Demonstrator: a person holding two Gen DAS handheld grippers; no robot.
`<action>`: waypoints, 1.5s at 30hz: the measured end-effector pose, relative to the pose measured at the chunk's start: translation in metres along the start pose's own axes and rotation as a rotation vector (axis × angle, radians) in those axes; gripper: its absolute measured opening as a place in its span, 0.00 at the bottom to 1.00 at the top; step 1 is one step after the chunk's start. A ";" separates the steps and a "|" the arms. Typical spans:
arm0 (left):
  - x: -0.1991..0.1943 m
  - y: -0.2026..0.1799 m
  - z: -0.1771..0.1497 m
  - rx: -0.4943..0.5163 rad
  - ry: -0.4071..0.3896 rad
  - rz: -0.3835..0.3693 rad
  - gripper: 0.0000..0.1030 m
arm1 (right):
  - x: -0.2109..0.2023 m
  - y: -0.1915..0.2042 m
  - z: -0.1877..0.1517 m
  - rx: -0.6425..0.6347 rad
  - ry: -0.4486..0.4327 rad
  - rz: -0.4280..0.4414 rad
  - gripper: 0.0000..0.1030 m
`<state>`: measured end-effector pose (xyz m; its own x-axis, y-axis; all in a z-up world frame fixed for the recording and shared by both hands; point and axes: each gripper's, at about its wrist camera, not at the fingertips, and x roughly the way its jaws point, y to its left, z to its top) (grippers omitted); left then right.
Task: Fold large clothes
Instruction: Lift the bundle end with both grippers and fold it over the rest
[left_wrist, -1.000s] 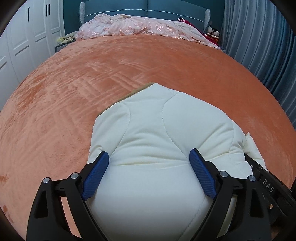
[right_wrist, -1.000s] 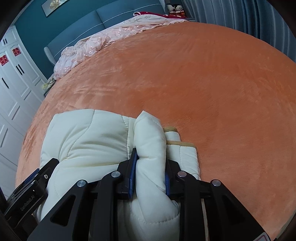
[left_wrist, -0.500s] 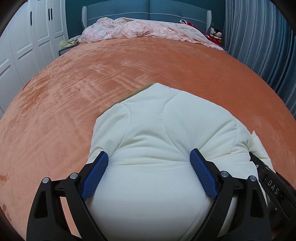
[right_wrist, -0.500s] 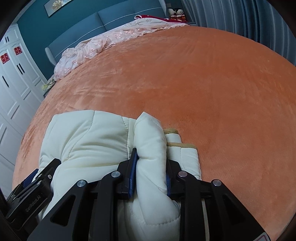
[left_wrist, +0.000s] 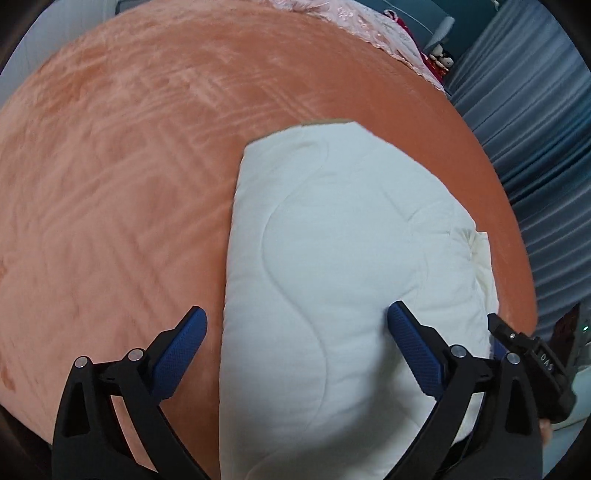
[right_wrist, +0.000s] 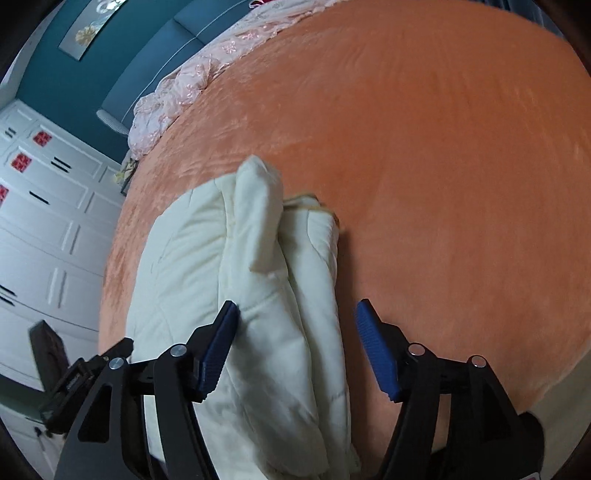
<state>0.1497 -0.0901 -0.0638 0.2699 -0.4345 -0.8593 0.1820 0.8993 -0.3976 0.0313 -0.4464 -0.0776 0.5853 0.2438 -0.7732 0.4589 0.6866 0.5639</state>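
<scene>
A cream quilted padded garment (left_wrist: 332, 266) lies folded into a thick bundle on the orange bed cover (left_wrist: 110, 184). My left gripper (left_wrist: 295, 332) is open above its near end; one blue pad is over the cover, the other over the garment. In the right wrist view the bundle (right_wrist: 258, 295) shows stacked folds with a tan edge at the far end. My right gripper (right_wrist: 297, 332) is open, its jaws wide on either side of the bundle's right part, holding nothing.
A pink lace blanket (right_wrist: 192, 81) lies at the head of the bed by the teal headboard (right_wrist: 155, 59). White wardrobe doors (right_wrist: 44, 229) stand on the left. Blue curtains (left_wrist: 535, 129) hang on the right. The bed's edge (right_wrist: 535, 387) is near my right gripper.
My right gripper has opened and let go of the cream fold. Both grippers have drawn back and tilted. My left gripper has shifted left, so one pad is off the garment.
</scene>
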 end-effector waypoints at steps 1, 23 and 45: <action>0.002 0.009 -0.005 -0.045 0.022 -0.041 0.95 | 0.003 -0.007 -0.004 0.044 0.024 0.043 0.66; 0.034 -0.010 -0.016 -0.132 0.042 -0.079 0.96 | 0.054 -0.011 -0.011 0.159 0.094 0.141 0.67; -0.148 -0.114 -0.030 0.279 -0.298 -0.084 0.56 | -0.134 0.088 -0.033 -0.153 -0.311 0.057 0.23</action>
<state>0.0602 -0.1269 0.0991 0.4972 -0.5381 -0.6806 0.4535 0.8299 -0.3248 -0.0286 -0.3959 0.0660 0.7939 0.0804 -0.6027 0.3277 0.7783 0.5355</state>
